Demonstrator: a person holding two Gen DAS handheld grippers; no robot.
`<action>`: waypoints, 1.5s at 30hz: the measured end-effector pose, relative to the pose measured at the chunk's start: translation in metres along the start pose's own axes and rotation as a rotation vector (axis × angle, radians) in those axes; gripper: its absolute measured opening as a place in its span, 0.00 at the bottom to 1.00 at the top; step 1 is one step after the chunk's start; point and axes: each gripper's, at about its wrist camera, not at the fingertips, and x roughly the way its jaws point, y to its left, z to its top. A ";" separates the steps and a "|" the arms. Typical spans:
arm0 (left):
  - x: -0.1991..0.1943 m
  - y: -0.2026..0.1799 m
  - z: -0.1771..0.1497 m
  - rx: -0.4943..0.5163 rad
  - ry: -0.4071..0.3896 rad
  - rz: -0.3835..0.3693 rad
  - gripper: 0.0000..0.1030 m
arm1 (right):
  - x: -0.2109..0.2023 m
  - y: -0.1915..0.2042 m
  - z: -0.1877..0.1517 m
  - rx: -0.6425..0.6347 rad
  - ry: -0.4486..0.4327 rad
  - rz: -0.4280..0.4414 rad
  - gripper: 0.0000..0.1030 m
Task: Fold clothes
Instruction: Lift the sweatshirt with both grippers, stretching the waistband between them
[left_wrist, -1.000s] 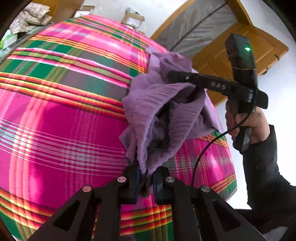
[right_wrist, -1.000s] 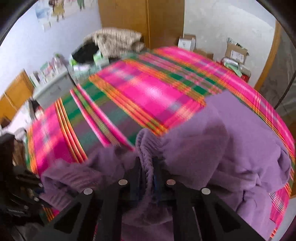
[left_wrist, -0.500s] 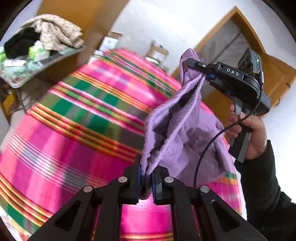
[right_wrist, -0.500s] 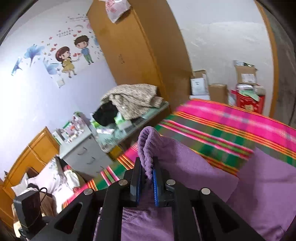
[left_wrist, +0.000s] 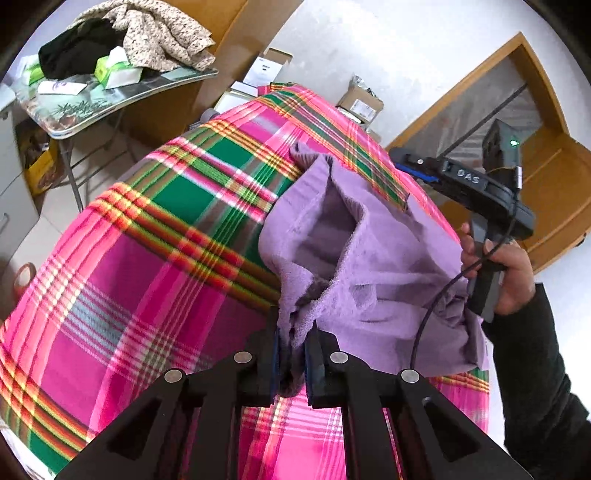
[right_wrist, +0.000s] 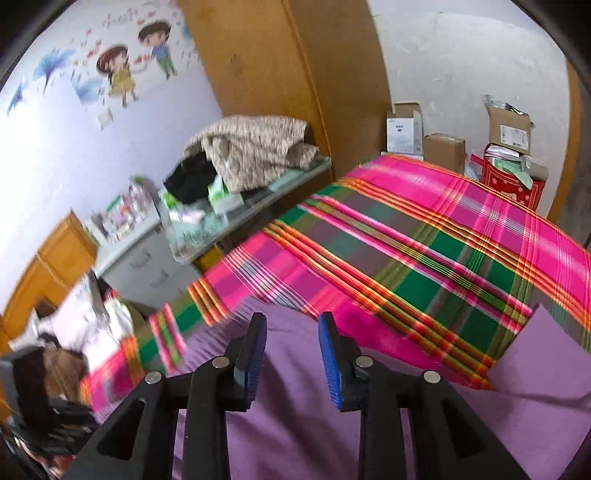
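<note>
- Left wrist view: the left hand-held gripper is clamped on a bunched edge of the purple garment, its jaws having just eased slightly apart. The cloth runs up and rightward from it toward the right hand-held gripper, which is nearer the far hem. Beneath lies the plaid bed.
- Right wrist view: the right hand-held gripper has just been opening, nothing between its blue pads; the purple garment lies spread below it. A cluttered tabletop stands beyond to the left.
</note>
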 end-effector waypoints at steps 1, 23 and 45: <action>0.002 0.002 0.000 -0.001 0.000 0.006 0.17 | 0.005 0.000 0.000 -0.034 0.018 -0.010 0.30; 0.015 -0.003 0.001 0.026 -0.018 0.022 0.12 | 0.095 0.028 0.017 -0.407 0.262 0.067 0.05; -0.013 0.023 0.071 0.031 -0.102 0.187 0.08 | 0.051 0.051 0.102 -0.325 -0.133 -0.233 0.04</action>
